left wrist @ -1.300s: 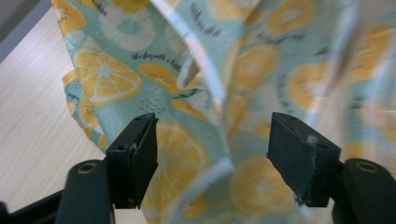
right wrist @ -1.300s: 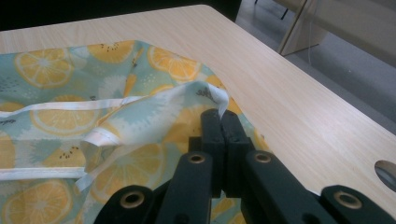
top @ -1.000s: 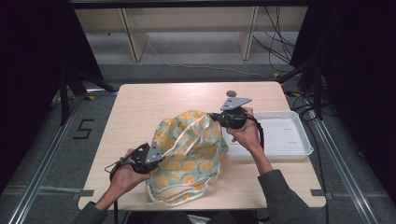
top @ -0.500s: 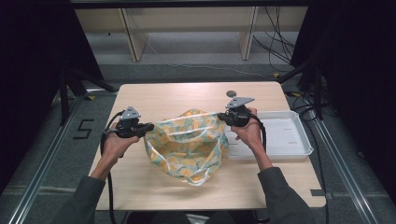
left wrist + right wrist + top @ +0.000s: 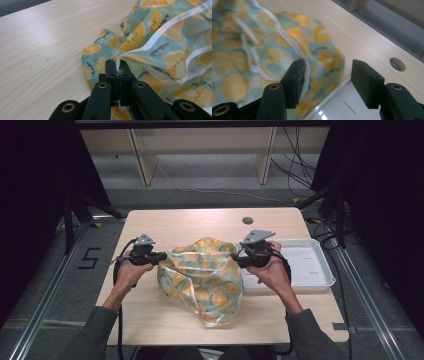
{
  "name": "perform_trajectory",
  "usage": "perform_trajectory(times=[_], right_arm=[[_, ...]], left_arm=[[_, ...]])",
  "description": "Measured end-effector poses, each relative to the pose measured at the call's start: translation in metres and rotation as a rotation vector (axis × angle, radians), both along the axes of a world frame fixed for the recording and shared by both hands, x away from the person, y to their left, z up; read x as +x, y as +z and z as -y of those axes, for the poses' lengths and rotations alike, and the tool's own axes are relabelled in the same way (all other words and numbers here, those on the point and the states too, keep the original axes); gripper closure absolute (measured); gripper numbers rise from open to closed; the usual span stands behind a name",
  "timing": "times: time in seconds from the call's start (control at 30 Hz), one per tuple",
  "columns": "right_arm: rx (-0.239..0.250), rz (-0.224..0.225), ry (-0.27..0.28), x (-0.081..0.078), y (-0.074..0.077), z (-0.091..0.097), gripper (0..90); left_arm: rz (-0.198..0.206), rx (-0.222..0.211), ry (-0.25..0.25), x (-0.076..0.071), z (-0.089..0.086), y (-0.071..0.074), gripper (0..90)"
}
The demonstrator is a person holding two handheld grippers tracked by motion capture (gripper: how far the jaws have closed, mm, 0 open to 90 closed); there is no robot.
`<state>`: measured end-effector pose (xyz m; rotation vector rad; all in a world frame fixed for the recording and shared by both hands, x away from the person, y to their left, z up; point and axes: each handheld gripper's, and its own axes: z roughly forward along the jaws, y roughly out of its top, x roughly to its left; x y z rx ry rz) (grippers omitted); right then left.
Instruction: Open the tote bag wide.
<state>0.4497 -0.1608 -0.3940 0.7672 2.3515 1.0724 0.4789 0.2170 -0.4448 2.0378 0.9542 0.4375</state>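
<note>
Left gripper [image 5: 159,256] fingers clamped on bag [image 5: 205,277] hem, right gripper [image 5: 239,258] fingers just opening beside bag, tray [image 5: 320,270] right of bag

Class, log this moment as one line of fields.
left gripper: shut on cloth edge | right gripper: jaws just opened, cloth released | cloth: on table beside tray

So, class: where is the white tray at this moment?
In the high view the white tray sits on the table's right side, beside the lemon-print cloth and just behind the right gripper.
</note>
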Motion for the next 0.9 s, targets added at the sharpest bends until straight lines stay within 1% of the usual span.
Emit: perform_trajectory(times=[0.03, 0.07, 0.1, 0.13, 0.17, 0.2, 0.23, 0.27, 0.3, 0.33, 0.37, 0.4, 0.43, 0.47, 0.5, 0.53, 0.57, 0.6, 0.63, 0.67, 0.7, 0.73, 0.77, 0.8, 0.83, 0.87, 0.9], right_arm=[[0.000, 0.000, 0.000, 0.000, 0.000, 0.000, 44.1], [0.009, 0.024, 0.025, -0.009, 0.003, -0.003, 43.9], [0.009, 0.025, 0.048, -0.021, 0.004, -0.008, 43.7], [-0.019, 0.042, 0.088, -0.037, 0.004, -0.017, 43.3], [-0.019, 0.042, 0.088, -0.037, 0.004, -0.017, 43.3], [-0.034, 0.033, 0.127, -0.050, 0.001, -0.025, 42.4], [-0.048, 0.012, 0.156, -0.059, 0.000, -0.030, 41.6], [-0.048, 0.012, 0.156, -0.059, 0.000, -0.030, 41.6], [-0.047, 0.004, 0.158, -0.064, -0.002, -0.034, 41.2], [-0.085, 0.002, 0.187, -0.072, -0.009, -0.042, 39.2], [-0.085, 0.002, 0.187, -0.072, -0.009, -0.042, 39.2], [-0.119, 0.019, 0.191, -0.072, -0.018, -0.047, 38.5], [-0.130, 0.004, 0.180, -0.072, -0.021, -0.049, 37.6], [-0.130, 0.004, 0.180, -0.072, -0.021, -0.049, 37.6], [-0.146, 0.000, 0.175, -0.069, -0.026, -0.050, 36.9], [-0.145, -0.002, 0.164, -0.066, -0.032, -0.051, 35.5], [-0.152, -0.016, 0.165, -0.063, -0.037, -0.050, 34.2], [-0.164, -0.016, 0.160, -0.060, -0.040, -0.050, 33.0], [-0.190, -0.007, 0.159, -0.058, -0.046, -0.050, 32.0], [-0.225, -0.012, 0.148, -0.055, -0.053, -0.050, 30.5], [-0.225, -0.012, 0.148, -0.055, -0.053, -0.050, 30.5], [-0.243, -0.006, 0.134, -0.055, -0.055, -0.051, 29.9], [-0.275, 0.012, 0.134, -0.053, -0.059, -0.053, 30.4], [-0.296, 0.023, 0.128, -0.052, -0.062, -0.054, 31.6], [-0.305, 0.032, 0.123, -0.051, -0.064, -0.055, 34.6], [-0.329, 0.040, 0.140, -0.047, -0.067, -0.055, 52.5], [-0.329, 0.040, 0.140, -0.047, -0.067, -0.055, 52.5]], left_arm=[[-0.004, 0.001, -0.005, 0.000, 0.000, 0.001, 88.8], [0.001, -0.004, -0.001, 0.000, 0.001, 0.001, 88.8], [-0.002, -0.001, -0.005, 0.000, 0.001, 0.002, 88.8], [-0.006, -0.001, -0.011, 0.000, 0.002, 0.003, 88.7], [-0.006, -0.001, -0.011, 0.000, 0.002, 0.003, 88.7], [0.005, -0.005, -0.008, 0.000, 0.003, 0.003, 88.7], [0.004, -0.006, -0.012, -0.001, 0.003, 0.005, 88.7], [0.004, -0.006, -0.012, -0.001, 0.003, 0.005, 88.7], [0.002, -0.006, -0.013, -0.001, 0.003, 0.005, 88.7], [-0.001, -0.002, -0.015, -0.001, 0.003, 0.005, 88.6], [0.005, -0.008, -0.012, -0.001, 0.003, 0.005, 88.6], [-0.006, -0.001, -0.020, -0.001, 0.002, 0.006, 88.6], [0.004, -0.013, -0.007, -0.002, 0.002, 0.005, 88.6], [0.004, -0.013, -0.007, -0.002, 0.002, 0.005, 88.5], [0.002, -0.007, -0.015, -0.003, 0.001, 0.006, 88.5], [0.001, -0.003, -0.018, -0.003, 0.000, 0.007, 88.6], [-0.003, -0.002, -0.024, -0.003, 0.000, 0.007, 88.5], [-0.005, -0.006, -0.019, -0.004, 0.000, 0.007, 88.5], [-0.005, -0.007, -0.019, -0.004, -0.001, 0.007, 88.5], [-0.008, -0.008, -0.025, -0.004, -0.002, 0.007, 88.5], [-0.008, -0.008, -0.025, -0.004, -0.002, 0.007, 88.5], [0.000, -0.010, -0.018, -0.004, -0.002, 0.007, 88.5], [-0.005, -0.010, -0.016, -0.005, -0.002, 0.007, 88.4], [-0.003, -0.010, -0.016, -0.005, -0.003, 0.007, 88.4], [-0.001, -0.013, -0.014, -0.005, -0.002, 0.007, 88.4], [-0.003, -0.012, -0.013, -0.005, -0.003, 0.007, 88.3], [-0.001, -0.007, -0.019, -0.005, -0.003, 0.007, 88.3]])
